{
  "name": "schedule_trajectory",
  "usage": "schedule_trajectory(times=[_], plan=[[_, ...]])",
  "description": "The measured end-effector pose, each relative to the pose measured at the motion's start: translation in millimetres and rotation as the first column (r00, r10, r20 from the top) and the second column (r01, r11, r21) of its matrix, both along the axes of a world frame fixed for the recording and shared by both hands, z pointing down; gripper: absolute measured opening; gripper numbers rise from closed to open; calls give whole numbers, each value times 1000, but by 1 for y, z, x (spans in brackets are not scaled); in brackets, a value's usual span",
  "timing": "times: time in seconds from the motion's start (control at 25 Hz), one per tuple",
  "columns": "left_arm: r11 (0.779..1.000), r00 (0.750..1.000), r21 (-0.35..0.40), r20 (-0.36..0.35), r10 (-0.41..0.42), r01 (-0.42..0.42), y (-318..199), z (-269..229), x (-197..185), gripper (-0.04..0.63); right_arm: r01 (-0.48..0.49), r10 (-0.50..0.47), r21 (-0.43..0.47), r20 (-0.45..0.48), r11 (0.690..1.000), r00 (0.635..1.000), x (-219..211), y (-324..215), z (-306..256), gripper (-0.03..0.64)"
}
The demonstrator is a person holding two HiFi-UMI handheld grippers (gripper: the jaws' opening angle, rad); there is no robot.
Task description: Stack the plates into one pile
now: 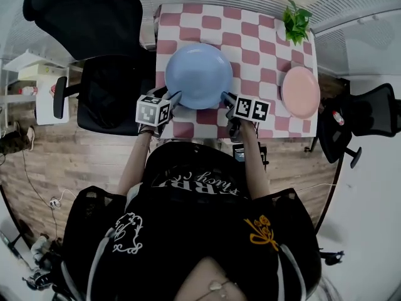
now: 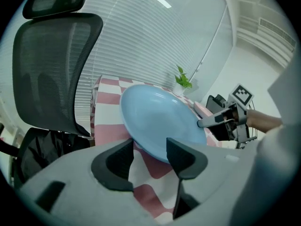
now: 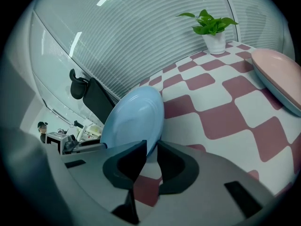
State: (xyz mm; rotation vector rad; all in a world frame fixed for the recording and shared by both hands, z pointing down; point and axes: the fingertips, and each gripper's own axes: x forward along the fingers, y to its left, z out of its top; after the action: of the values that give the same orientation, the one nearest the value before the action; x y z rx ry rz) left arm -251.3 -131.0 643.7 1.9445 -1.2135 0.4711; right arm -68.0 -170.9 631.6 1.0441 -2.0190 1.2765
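A table (image 1: 250, 42) under a red-and-white chequered cloth stood before ribbed blinds on a wooden floor, with black office chairs (image 1: 94, 17) to its left. The blue plate (image 1: 198, 74) lay at the near left of the cloth and the pink plate (image 1: 301, 91) near the right edge, well apart from it. A potted plant (image 1: 296, 21) occupied the far right corner. The left gripper (image 1: 173, 98) met the blue plate's near-left rim and the right gripper (image 1: 227, 98) its near-right rim. In the head view both claws were largely hidden behind their marker cubes. In the left gripper view the left gripper (image 2: 149, 157) held its jaws wide apart around the rim of the blue plate (image 2: 160, 121). Firm contact there could not be made out. In the right gripper view the right gripper (image 3: 150, 157) had its jaws drawn narrow and pinched on the rim of the blue plate (image 3: 134, 119). The pink plate (image 3: 277, 76) was cut off at that view's right edge. Whether the blue plate rested on the cloth or was raised could not be determined. The person's torso covered the table's near edge.
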Motion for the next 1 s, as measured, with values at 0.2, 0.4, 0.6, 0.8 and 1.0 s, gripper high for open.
schedule_trajectory(times=[0.2, 0.4, 0.6, 0.8, 1.0], plan=[[999, 1000, 48, 4, -16, 16, -8, -28, 20, 222, -17, 16, 39, 26, 999, 1000, 20, -13, -19, 66], [995, 1000, 98, -3, -27, 27, -25, -51, 58, 222, -35, 31, 65, 64, 997, 997, 59, -27, -35, 66], [991, 998, 122, -13, -57, 58, -43, -74, 116, 222, -36, 28, 91, 91, 995, 995, 117, -45, -55, 66], [988, 999, 145, -31, -45, 49, -64, -93, 191, 222, -75, 61, 116, 119, 990, 991, 194, -63, -72, 64], [990, 1000, 138, -27, 14, -10, -74, -97, 269, 222, -131, 117, 116, 118, 985, 986, 272, -70, -76, 61]])
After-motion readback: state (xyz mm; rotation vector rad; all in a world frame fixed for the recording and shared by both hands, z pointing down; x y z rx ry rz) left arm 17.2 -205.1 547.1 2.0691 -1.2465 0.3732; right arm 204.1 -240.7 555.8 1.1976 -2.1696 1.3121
